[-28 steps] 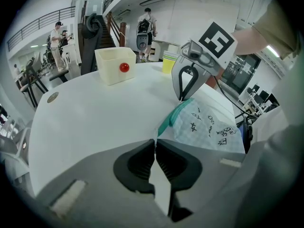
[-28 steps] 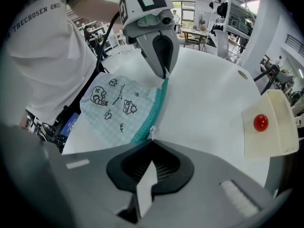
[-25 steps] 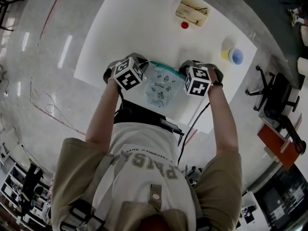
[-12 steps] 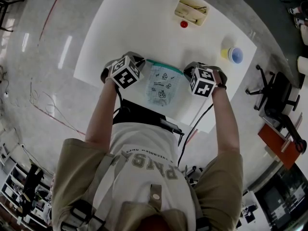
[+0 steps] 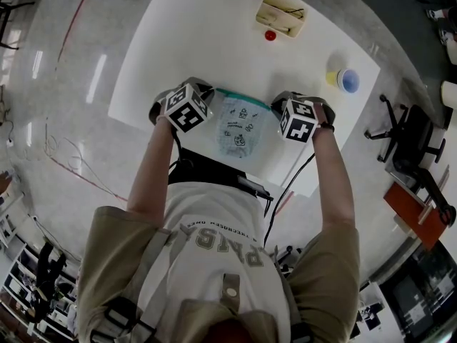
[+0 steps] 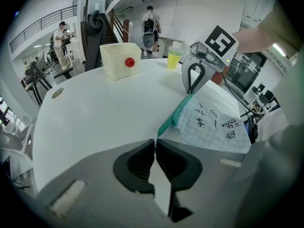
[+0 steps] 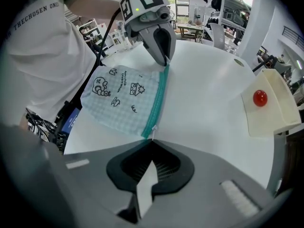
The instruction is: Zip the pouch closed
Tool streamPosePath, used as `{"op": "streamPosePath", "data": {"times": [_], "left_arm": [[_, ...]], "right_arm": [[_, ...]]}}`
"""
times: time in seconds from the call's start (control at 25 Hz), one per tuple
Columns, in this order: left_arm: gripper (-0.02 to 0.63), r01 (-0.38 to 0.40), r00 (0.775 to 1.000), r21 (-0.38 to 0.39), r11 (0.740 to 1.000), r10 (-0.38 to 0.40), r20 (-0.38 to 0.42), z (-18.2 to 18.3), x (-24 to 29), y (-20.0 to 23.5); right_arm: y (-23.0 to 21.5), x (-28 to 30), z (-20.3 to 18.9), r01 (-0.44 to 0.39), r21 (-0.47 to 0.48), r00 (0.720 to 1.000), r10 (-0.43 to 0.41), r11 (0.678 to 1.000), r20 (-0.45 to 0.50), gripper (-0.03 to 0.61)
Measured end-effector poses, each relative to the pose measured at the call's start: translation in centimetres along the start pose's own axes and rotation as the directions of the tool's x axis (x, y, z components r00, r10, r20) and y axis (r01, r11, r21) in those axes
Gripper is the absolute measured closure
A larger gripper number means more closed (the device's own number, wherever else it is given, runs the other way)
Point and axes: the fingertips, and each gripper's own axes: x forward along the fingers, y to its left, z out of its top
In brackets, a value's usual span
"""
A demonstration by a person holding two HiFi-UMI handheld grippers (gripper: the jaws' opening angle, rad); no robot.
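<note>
The pouch (image 5: 241,127) lies flat on the table (image 5: 214,41) near its front edge, print side up, with its teal zip (image 7: 156,103) along the far side. From what we see, the zip runs as one unbroken band from end to end with no gap in it. We judge that the slider is at or very near the end of its travel.

The right gripper (image 7: 151,142) is closed at the zip's right end, and its tips seem to pinch the small silver pull (image 7: 152,136). The left gripper (image 6: 155,144) is closed too, nipping the zip's left end and holding the pouch taut against the other.

So we take this to be the last of the closing step. The next move calls for a check that the slider has seated fully. If it has not, a short tug to the right along the line of the zip while the left holds firm. Then both jaws let go.

Further off on the table stand a cream box (image 5: 283,14) with a red ball (image 5: 270,35) by it, and some cups (image 5: 344,81).
</note>
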Motion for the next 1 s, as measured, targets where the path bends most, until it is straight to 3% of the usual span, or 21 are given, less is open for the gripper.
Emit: {"op": "streamPosePath", "data": {"times": [0.6, 0.88, 1.0], "left_arm": [[0.565, -0.026, 0.999, 0.077, 0.997, 0.027, -0.021, -0.2, 0.4, -0.1], [0.419, -0.047, 0.998, 0.072, 0.996, 0.049, -0.026, -0.2, 0.1, 1.0], [0.41, -0.048, 0.998, 0.08, 0.996, 0.05, -0.03, -0.1, 0.1, 1.2]], "right_arm": [[-0.1, 0.2, 0.0, 0.029, 0.005, 0.999, -0.029, 1.0, 0.027, 0.574], [-0.1, 0.2, 0.0, 0.054, -0.004, 0.998, -0.054, 0.999, 0.026, 0.57], [-0.4, 0.0, 0.0, 0.07, 0.004, 0.997, -0.07, 0.998, 0.029, 0.543]]}}
